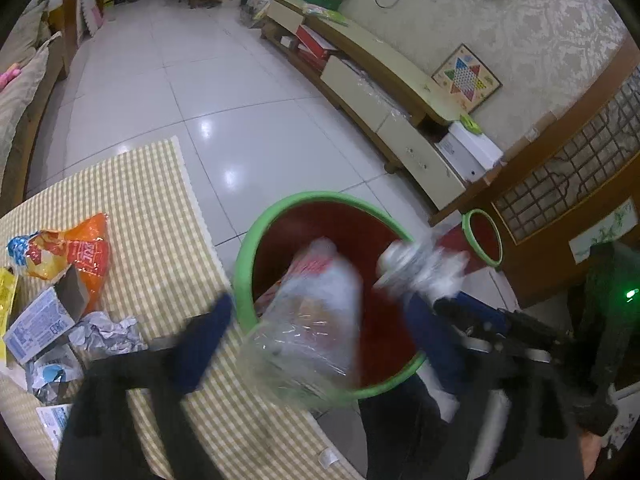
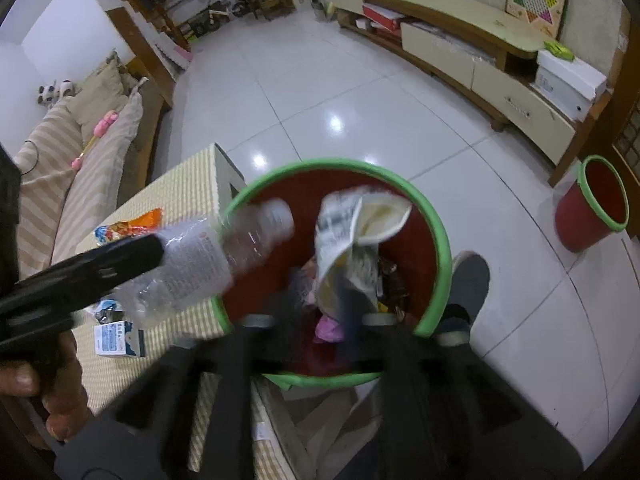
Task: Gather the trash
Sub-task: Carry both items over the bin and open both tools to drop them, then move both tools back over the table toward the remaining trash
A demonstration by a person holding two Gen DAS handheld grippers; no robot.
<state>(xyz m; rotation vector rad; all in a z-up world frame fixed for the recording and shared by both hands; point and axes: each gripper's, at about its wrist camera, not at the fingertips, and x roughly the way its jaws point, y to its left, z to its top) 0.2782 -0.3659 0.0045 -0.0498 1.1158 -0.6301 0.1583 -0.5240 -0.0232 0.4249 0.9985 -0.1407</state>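
Motion blur smeared both claws and their loads. The left gripper had its fingers spread wider than the clear plastic bottle between them, with gaps on both sides. The bottle hung tilted over the green rim of the red bin, beside the checked table. Whether the right gripper was clamped or loose could not be told. A crushed paper cup sat at its fingertips above the bin's mouth, hiding most of the trash inside. An orange snack bag and crumpled foil lay on the table.
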